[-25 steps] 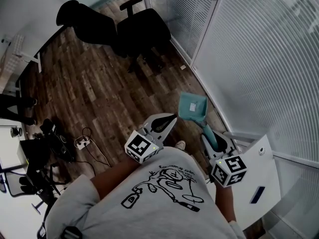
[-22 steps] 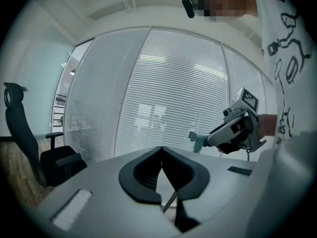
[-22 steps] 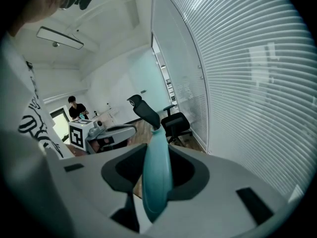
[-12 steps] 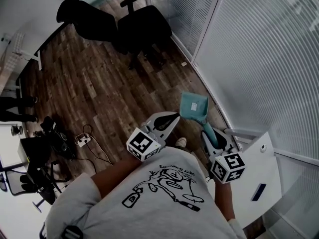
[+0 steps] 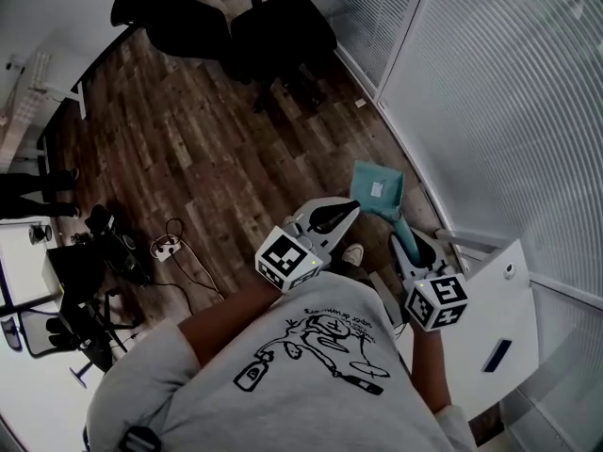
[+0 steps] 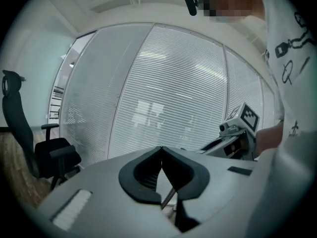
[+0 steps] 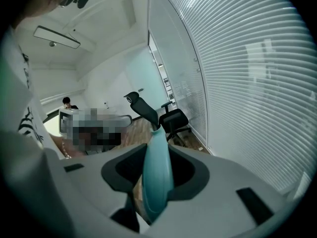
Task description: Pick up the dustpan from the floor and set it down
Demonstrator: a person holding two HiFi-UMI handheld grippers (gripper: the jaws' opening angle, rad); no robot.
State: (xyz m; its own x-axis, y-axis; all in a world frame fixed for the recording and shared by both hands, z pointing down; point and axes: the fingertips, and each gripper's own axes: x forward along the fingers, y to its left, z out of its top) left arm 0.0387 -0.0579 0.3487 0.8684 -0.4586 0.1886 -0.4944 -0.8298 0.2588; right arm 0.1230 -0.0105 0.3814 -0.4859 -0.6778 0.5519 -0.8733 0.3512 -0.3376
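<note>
Nearest, the person's grey printed T-shirt [image 5: 311,365]. The R gripper [image 7: 158,150] was grasping the dustpan [image 5: 377,188] by its smooth, rounded teal plastic handle [image 7: 157,182], jaws partway apart w/ the handle filling the gap. The flat square scoop pointed away from the person, over the floor beside the blinds. The L gripper [image 6: 161,150] was clenched, black padded tips meeting w/ nothing betw. them, just left of the scoop. Below lay a dark wood-plank floor [image 5: 188,149] w/ a cable tangle [image 5: 170,248]. Farthest were two black office chairs [image 5: 283,31] & white slatted blinds [image 5: 499,102].
</note>
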